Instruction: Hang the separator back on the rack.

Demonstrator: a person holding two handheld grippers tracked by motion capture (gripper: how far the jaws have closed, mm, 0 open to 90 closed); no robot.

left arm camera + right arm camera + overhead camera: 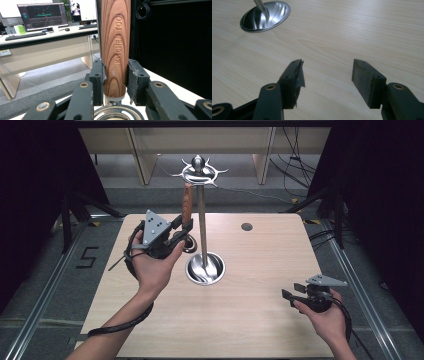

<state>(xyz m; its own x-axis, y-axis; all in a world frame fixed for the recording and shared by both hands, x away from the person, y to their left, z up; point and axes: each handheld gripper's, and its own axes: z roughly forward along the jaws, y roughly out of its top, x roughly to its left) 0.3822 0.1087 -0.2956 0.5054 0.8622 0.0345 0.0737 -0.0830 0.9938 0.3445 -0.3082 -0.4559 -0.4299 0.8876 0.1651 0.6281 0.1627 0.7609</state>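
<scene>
We see the left gripper (184, 231) clamped on the lower end of a wooden utensil handle (115, 47) stamped "KITCHEN TOOL"; its long axis stands upright, top end reaching toward the hooks of the steel utensil stand (201, 210), metal end down just beside the stand's round base (265, 16); the right gripper (327, 80) hovers with jaws wide apart, holding nothing, over the pale wood table (260, 310); beyond lie grey floor, cables and a desk with monitors (42, 16).
</scene>
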